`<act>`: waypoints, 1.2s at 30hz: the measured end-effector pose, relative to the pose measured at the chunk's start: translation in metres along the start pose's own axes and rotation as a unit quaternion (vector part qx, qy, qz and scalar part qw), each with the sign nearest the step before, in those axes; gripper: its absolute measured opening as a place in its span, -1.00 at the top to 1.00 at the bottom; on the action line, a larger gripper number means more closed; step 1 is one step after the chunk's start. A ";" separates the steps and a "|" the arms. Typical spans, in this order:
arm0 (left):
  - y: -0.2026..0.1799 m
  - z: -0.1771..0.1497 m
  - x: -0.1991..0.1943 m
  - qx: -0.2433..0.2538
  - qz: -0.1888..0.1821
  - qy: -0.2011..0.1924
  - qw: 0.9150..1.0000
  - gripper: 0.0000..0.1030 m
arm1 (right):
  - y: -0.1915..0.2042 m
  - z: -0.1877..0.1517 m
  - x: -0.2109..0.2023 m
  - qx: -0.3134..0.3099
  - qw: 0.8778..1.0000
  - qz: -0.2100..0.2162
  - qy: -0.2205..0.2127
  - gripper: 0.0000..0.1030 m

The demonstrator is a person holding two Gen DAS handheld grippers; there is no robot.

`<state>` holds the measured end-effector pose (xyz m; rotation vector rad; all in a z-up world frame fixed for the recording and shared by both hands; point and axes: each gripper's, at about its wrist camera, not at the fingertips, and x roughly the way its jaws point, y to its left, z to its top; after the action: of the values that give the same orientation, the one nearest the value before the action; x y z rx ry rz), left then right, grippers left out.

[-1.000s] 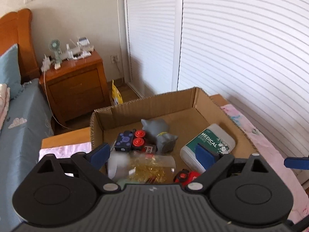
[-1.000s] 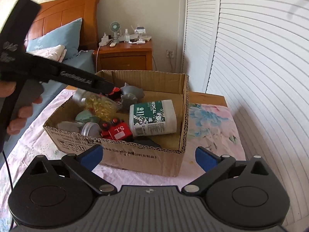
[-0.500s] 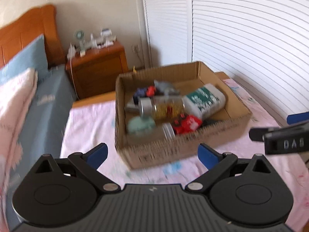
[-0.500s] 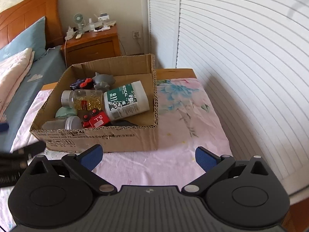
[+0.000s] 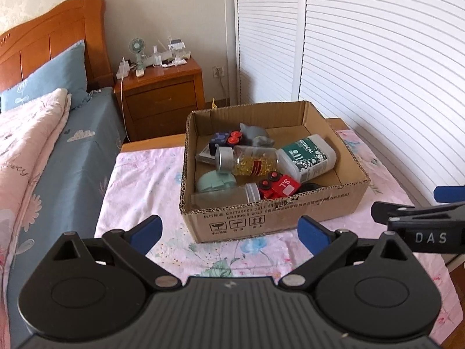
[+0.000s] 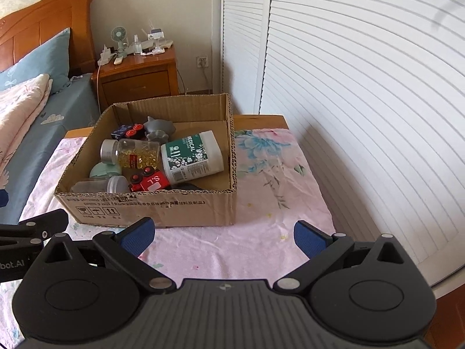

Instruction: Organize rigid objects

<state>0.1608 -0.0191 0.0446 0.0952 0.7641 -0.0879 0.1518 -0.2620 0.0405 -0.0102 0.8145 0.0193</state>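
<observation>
We hold the left gripper point(image 5: 229, 231) and the right gripper point(image 6: 222, 234) spread wide and empty, just short of the cardboard box point(image 5: 270, 218) ahead.

Left gripper point(image 5: 229, 229): black plastic body, ribbed top plate, two round hubs, silver pivot screws, triangular cutouts, blue fingers point(image 5: 146, 228). Right gripper point(image 6: 223, 234): same build, blue pads, silver screws. Beside the left gripper, the right one's black arm shows white "DAS" lettering; "bot.AI" on the other.
</observation>
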 end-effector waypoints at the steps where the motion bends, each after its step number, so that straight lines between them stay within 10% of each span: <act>1: 0.000 0.000 -0.001 0.001 0.001 -0.001 1.000 -0.92 | 0.001 0.000 -0.001 -0.001 1.000 0.000 0.000 -1.00; 36: 0.000 -0.002 -0.003 -0.006 0.008 0.002 1.000 -0.92 | 0.004 -0.001 -0.006 -0.006 1.000 -0.001 -0.009 -1.00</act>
<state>0.1577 -0.0188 0.0451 0.0898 0.7671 -0.0668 0.1468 -0.2581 0.0446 -0.0232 0.7959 0.0221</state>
